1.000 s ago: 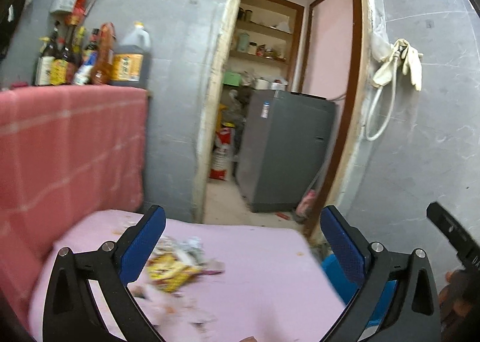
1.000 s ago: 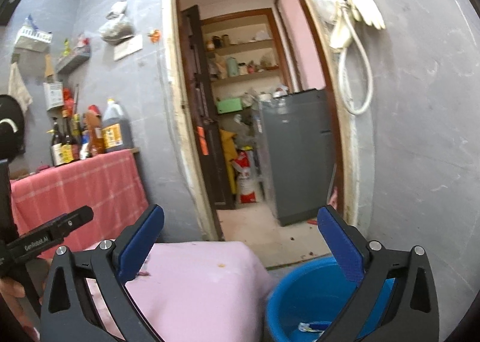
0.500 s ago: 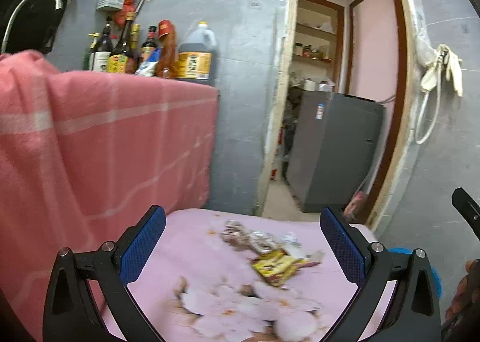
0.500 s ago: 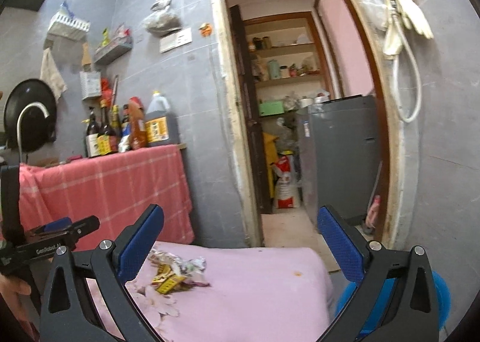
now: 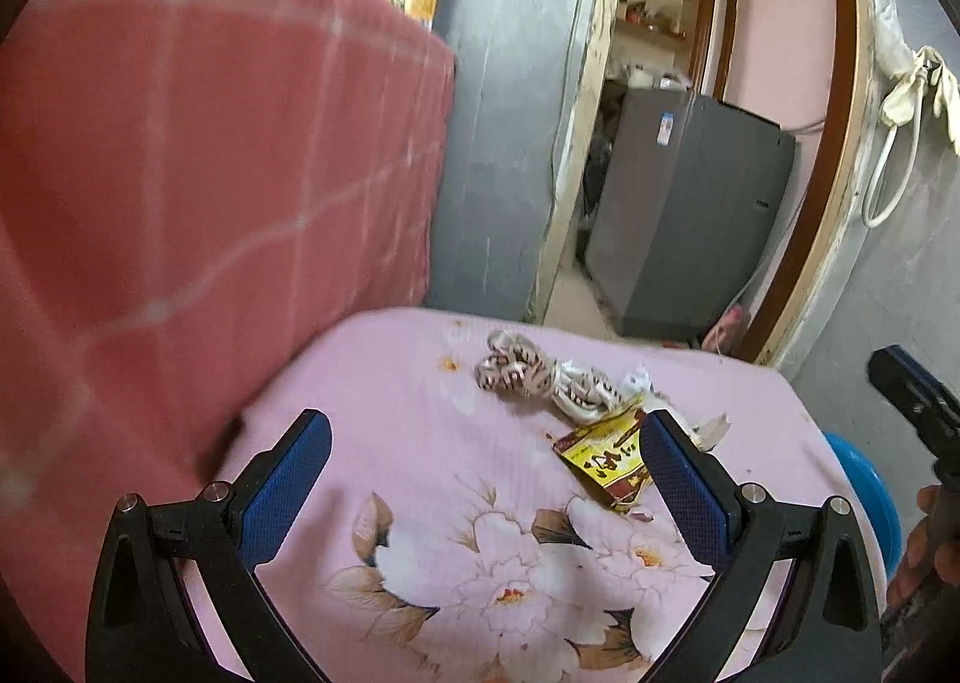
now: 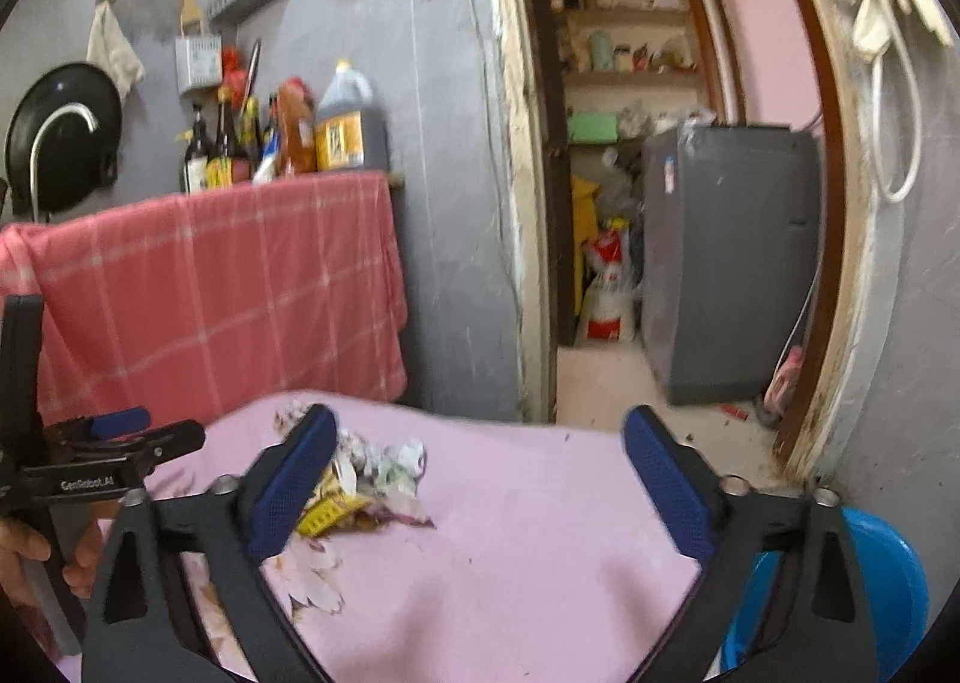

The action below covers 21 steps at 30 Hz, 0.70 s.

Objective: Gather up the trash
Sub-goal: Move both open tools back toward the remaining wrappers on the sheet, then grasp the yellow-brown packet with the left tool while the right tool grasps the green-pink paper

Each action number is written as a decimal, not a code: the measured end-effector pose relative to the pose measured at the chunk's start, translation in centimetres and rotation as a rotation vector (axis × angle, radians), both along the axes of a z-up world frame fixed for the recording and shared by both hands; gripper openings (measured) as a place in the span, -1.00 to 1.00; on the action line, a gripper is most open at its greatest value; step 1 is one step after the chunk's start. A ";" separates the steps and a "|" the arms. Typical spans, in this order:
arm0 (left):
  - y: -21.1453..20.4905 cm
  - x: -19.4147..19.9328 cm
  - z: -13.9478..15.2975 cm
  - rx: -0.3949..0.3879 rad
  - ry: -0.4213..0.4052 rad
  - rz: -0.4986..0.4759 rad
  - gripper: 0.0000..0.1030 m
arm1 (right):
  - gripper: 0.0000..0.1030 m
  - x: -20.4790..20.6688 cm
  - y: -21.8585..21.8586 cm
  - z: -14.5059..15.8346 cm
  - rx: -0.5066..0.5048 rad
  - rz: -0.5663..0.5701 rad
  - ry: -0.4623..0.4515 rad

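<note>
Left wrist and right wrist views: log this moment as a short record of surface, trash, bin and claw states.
surface: pink floral cloth
trash: yellow wrapper and crumpled wrappers, lying together on the cloth
bin: blue bucket, beside the cloth's right edge
left claw: open, empty, short of the trash
right claw: open, has just been closing, nothing gripped; its left finger overlaps the pile in view

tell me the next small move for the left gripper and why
Probably ease the left gripper forward and right over the yellow wrapper. Its jaws stand open and empty, the wrapper lies beside the right fingertip on the pink cloth, and the blue basin waits past the cloth's edge.
</note>
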<state>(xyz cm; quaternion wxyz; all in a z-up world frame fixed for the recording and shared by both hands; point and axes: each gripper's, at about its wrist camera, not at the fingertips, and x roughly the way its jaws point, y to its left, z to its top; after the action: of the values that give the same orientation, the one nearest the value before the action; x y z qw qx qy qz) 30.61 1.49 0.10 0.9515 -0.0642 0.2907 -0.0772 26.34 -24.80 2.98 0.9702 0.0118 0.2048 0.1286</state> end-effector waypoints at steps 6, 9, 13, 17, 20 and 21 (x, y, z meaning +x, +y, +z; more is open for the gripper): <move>-0.8 2.3 -1.1 -0.004 0.059 -0.106 0.24 | 0.18 2.6 0.8 -2.3 -0.017 0.074 0.139; -1.7 3.4 -1.7 -0.002 0.092 -0.169 0.02 | -0.04 3.7 1.4 -3.2 -0.021 0.113 0.203; -2.4 4.6 -2.4 -0.021 0.153 -0.224 -0.22 | -0.19 4.7 2.3 -4.0 -0.047 0.166 0.267; -2.2 5.5 -2.6 -0.054 0.186 -0.238 -0.24 | -0.25 5.6 3.5 -4.6 -0.087 0.204 0.307; -2.1 5.8 -2.5 -0.069 0.197 -0.242 -0.25 | -0.36 6.4 4.2 -5.2 -0.098 0.231 0.341; -2.2 5.8 -2.4 -0.070 0.203 -0.249 -0.31 | -0.40 6.6 4.3 -5.5 -0.099 0.238 0.354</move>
<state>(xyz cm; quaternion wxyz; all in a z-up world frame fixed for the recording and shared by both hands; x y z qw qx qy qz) 36.41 -0.67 -2.35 0.8975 -0.0685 0.3881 -0.1980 32.95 -20.49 -2.49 0.8965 -0.0378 0.3779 0.2280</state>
